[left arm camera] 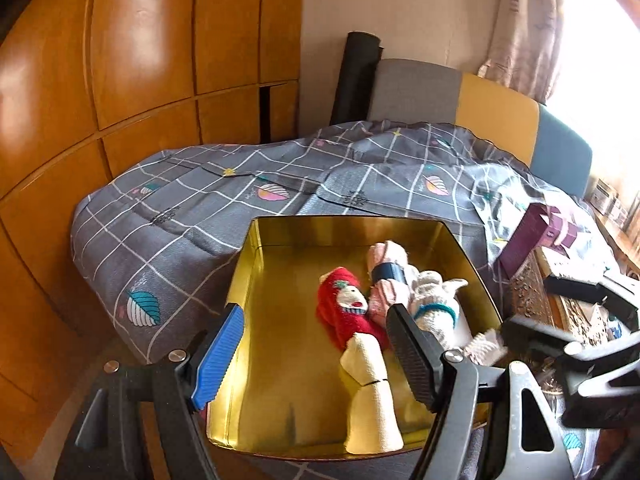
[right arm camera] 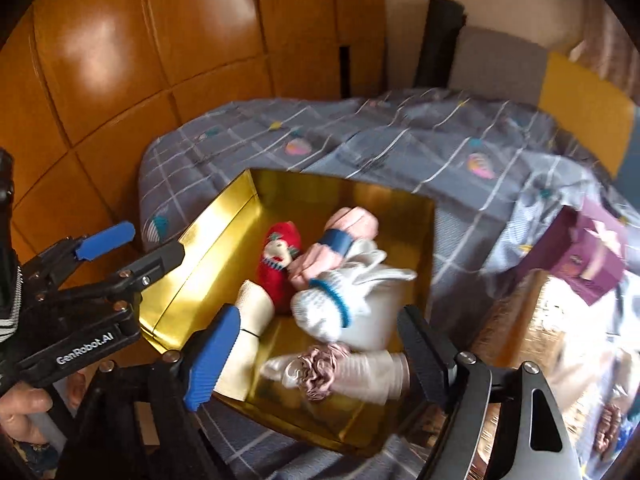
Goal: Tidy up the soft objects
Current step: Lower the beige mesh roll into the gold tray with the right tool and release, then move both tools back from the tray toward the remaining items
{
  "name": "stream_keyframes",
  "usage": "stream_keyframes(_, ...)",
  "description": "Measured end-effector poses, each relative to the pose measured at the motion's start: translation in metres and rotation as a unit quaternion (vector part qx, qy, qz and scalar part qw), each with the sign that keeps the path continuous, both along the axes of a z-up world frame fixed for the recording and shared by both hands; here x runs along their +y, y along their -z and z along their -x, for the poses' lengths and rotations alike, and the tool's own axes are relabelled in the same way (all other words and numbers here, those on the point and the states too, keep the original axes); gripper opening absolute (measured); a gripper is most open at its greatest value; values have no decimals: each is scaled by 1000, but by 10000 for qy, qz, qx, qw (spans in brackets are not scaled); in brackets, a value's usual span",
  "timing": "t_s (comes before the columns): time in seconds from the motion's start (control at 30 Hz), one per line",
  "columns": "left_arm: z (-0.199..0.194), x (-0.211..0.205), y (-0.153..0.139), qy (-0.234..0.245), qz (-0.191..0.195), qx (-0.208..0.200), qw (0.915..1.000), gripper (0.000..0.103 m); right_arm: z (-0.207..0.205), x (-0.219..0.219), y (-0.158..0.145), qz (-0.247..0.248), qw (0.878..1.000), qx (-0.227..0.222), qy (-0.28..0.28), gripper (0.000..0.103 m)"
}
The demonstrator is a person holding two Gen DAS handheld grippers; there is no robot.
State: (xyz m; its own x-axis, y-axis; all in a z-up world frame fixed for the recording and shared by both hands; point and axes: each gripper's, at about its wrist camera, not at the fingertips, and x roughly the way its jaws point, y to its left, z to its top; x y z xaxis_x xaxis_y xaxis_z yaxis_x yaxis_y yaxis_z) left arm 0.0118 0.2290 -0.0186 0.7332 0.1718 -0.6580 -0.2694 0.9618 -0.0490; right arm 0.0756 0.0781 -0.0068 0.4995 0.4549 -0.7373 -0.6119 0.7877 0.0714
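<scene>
Over gold box (right arm camera: 224, 216): right hand-held gripper (right arm camera: 316, 354) wide open, empty, rolled socks (right arm camera: 344, 372) between fingers, untouched.

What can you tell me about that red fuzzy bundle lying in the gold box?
The red bundle looks like a rolled fuzzy sock with a small white face and green trim knitted on top. It lies on the floor of the gold box, roughly mid-box. A pink roll presses against one side and a cream roll touches its near end. Neither gripper touches it.
</scene>
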Motion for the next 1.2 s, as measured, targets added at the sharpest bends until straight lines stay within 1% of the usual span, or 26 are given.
stream_keyframes(0.2, 4, -19, -3, 231, -123, -12, 9997, 75, 9, -40, -20, -198, 9967, -570, 541, 95)
stream_keyframes(0.33, 5, -31, -5, 386, -218, -9, 9990, 75, 8, -72, -31, -362, 9924, -713, 930, 97)
stream_keyframes(0.53, 7, -47, -10, 566, -321, -42, 9979, 75, 7, -122, -42, -500, 9826, -894, 1552, 97)
stream_keyframes(0.63, 8, -55, -14, 695, -347, -69, 9970, 75, 9, -143, -45, -409, 9769, -1024, 1832, 98)
stream_keyframes(0.7, 8, -64, -19, 869, -380, -106, 9954, 75, 10, -157, -45, -312, 9716, -1139, 2048, 98)
stream_keyframes(0.83, 8, -88, -29, 1216, -518, -205, 9910, 75, 8, -189, -42, -266, 9621, -1144, 2459, 98)
stream_keyframes(0.97, 5, -117, -38, 1625, -666, -271, 9841, 75, 5, -223, -38, -240, 9521, -1067, 2856, 98)
stream_keyframes(1.2, -3, -174, -54, 2365, -906, -425, 9665, 75, 5, -290, -30, -73, 9271, -1100, 3583, 98)
